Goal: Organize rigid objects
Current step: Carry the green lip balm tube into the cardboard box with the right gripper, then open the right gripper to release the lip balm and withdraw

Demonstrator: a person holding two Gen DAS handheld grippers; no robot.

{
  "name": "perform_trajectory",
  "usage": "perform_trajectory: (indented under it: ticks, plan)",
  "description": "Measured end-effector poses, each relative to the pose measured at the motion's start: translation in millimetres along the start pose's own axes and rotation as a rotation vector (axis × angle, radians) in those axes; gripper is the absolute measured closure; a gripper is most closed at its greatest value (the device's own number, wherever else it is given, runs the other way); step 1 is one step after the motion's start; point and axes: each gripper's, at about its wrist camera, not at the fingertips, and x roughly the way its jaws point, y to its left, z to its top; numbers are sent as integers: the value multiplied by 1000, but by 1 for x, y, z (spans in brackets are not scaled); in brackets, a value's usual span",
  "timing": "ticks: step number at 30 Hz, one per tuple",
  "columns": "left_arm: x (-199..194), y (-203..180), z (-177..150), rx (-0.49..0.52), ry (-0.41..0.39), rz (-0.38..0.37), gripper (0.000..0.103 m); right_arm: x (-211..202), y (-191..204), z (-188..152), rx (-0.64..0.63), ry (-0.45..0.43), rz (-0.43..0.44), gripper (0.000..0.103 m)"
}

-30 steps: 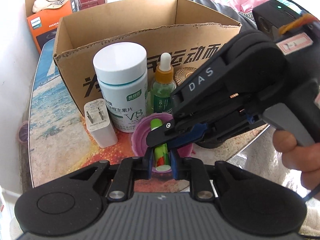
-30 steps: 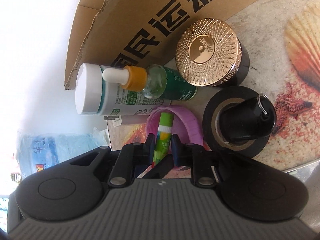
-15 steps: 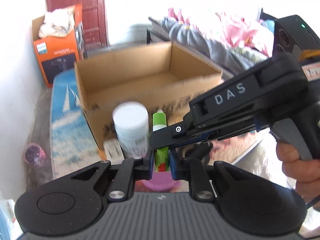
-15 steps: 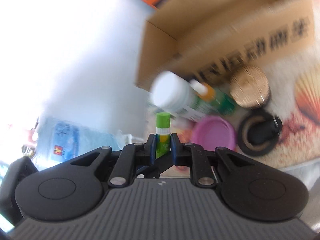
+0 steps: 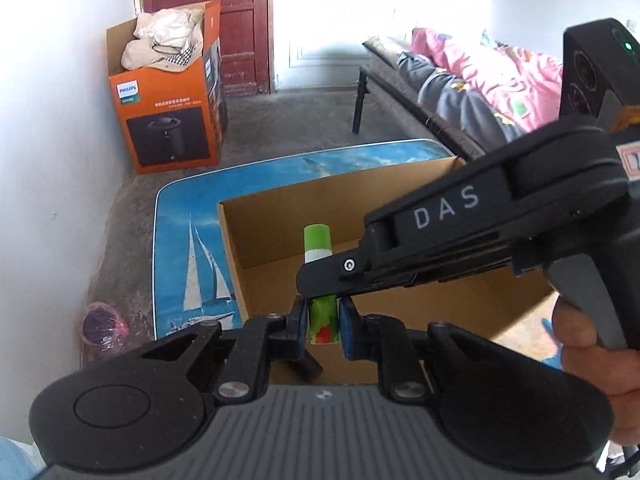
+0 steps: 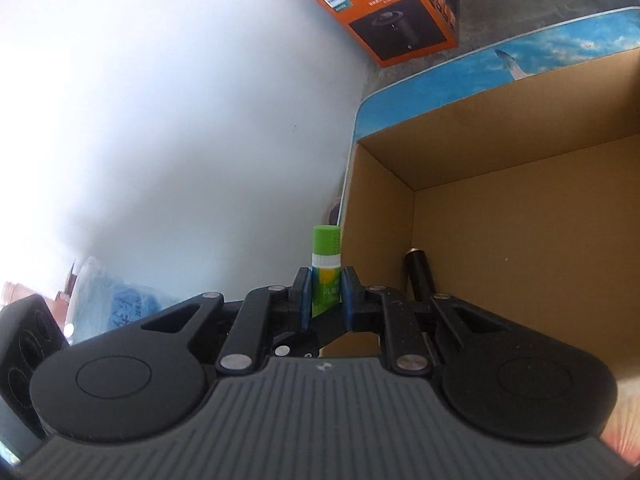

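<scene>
Both grippers are shut on one green glue stick [image 5: 322,322], held upright above the near wall of the open cardboard box [image 5: 264,240]. My left gripper [image 5: 324,322] grips its lower body. My right gripper [image 6: 326,294] grips it just below the white collar and green cap [image 6: 326,240]; in the left wrist view it reaches in from the right [image 5: 460,240]. A black cylinder [image 6: 418,276] lies inside the box [image 6: 520,220] by its left wall.
The box stands on a table with a blue sea print [image 5: 188,232]. An orange Philips carton [image 5: 168,120] with cloth stands on the floor by the white wall. A bed with pink bedding [image 5: 480,80] is at the right. A water bottle [image 6: 108,300] shows at the left.
Both grippers have lifted the glue stick out of the pink lid and carried it up over the box. The bottles, lid and tape roll have dropped out of view.
</scene>
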Motion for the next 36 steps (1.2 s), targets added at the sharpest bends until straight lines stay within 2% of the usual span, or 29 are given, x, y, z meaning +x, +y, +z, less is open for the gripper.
perform_trajectory:
  ticks: [5, 8, 14, 22, 28, 31, 33, 36]
  plan:
    - [57, 16, 21, 12, 106, 54, 85, 58, -33, 42, 97, 103, -15, 89]
    - [73, 21, 18, 12, 158, 77, 85, 85, -49, 57, 125, 149, -25, 89]
    - [87, 16, 26, 53, 169, 117, 83, 116, -66, 78, 152, 169, -38, 88]
    - [90, 9, 28, 62, 155, 140, 82, 130, -83, 71, 191, 173, -68, 86]
    - [54, 7, 23, 32, 87, 103, 79, 96, -72, 62, 178, 117, -44, 83]
    - [18, 6, 14, 14, 29, 70, 74, 58, -53, 47, 118, 70, -20, 81]
    - [-8, 4, 6, 7, -14, 48, 65, 27, -43, 33, 77, 25, 3, 79]
    - [-47, 1, -12, 0, -78, 22, 58, -23, -31, 2, 18, -48, 42, 77]
